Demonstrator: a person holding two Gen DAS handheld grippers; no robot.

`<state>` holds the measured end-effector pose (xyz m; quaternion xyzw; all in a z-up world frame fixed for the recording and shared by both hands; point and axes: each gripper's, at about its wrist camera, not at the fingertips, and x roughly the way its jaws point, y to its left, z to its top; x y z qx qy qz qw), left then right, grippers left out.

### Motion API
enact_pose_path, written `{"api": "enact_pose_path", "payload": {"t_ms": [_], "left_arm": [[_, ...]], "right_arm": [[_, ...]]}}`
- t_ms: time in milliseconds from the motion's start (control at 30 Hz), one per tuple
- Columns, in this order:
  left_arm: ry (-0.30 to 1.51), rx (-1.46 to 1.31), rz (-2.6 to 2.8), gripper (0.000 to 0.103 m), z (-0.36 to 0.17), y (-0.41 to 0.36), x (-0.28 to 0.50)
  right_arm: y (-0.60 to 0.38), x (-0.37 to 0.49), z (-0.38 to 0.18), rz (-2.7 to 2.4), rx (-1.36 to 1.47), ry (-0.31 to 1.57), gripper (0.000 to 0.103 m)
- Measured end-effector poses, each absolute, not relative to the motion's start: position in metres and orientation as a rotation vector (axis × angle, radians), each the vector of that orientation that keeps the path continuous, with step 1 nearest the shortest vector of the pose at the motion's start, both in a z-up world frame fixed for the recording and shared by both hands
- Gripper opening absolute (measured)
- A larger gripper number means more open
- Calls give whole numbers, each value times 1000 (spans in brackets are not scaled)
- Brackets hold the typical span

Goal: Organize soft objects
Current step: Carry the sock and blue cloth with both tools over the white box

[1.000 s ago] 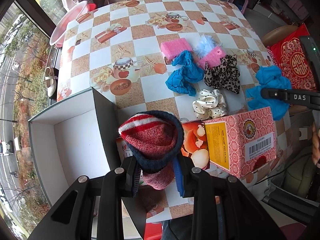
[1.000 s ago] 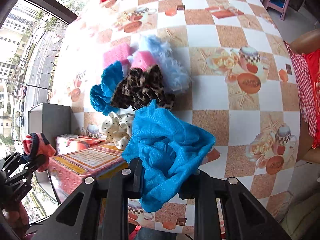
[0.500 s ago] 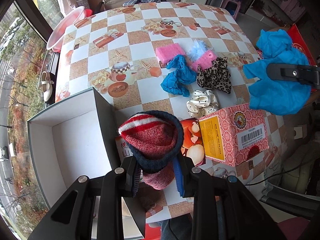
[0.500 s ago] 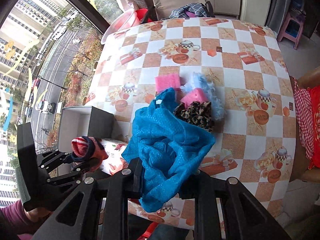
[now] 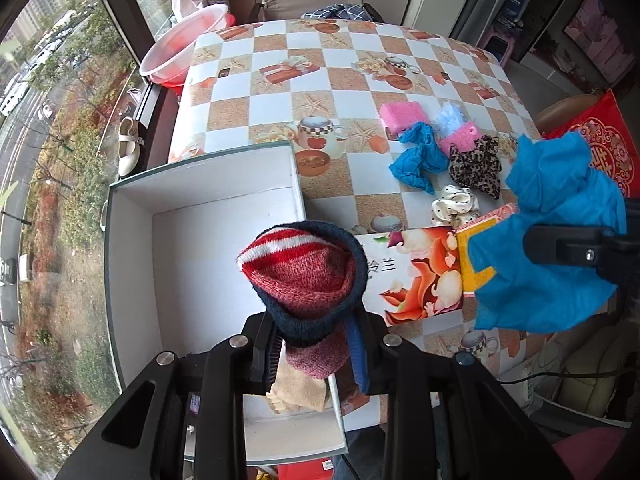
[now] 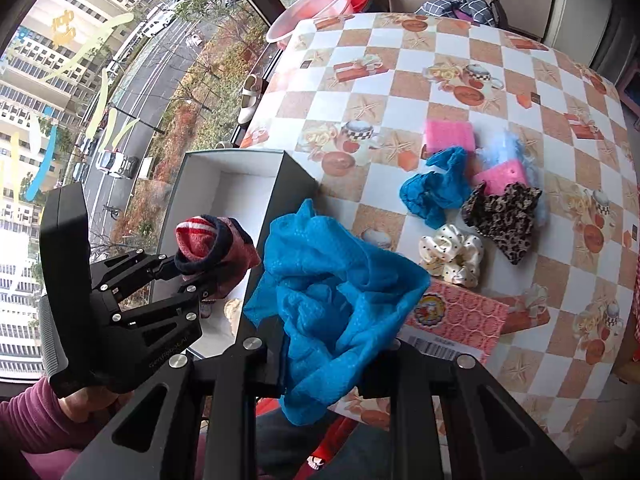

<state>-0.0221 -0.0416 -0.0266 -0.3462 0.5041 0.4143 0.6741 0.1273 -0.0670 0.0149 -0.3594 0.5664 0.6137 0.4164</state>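
Risk lay in cloth (image 6: 340, 292) trailing from the right tongs (image 6: 324, 344) snagging the box (image 6: 224, 168) rim, while left tongs (image 5: 316, 356) gripped a sock (image 5: 304, 272)

A pink basin (image 5: 182, 46) and a cream shoe (image 5: 130, 152) sit by the window.

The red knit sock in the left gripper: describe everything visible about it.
The red knit sock is fuzzy wool-like knit, red with white stripes at one end and a folded navy cuff around it, bunched into a roll. The left gripper has its jaws shut on its pinkish lower part, holding it above the open white box, touching nothing else.
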Motion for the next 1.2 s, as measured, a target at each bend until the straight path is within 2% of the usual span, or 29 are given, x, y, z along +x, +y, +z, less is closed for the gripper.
{"api": "enact_pose_path", "payload": {"t_ms": [533, 1200], "left_arm": [[1084, -924, 1102, 31, -46, -58, -120], [1076, -985, 1141, 31, -57, -62, -146]], "right_arm": [[-51, 13, -5, 1707, -1157, 1377, 24], [-41, -29, -19, 1752, -1273, 1358, 24]]}}
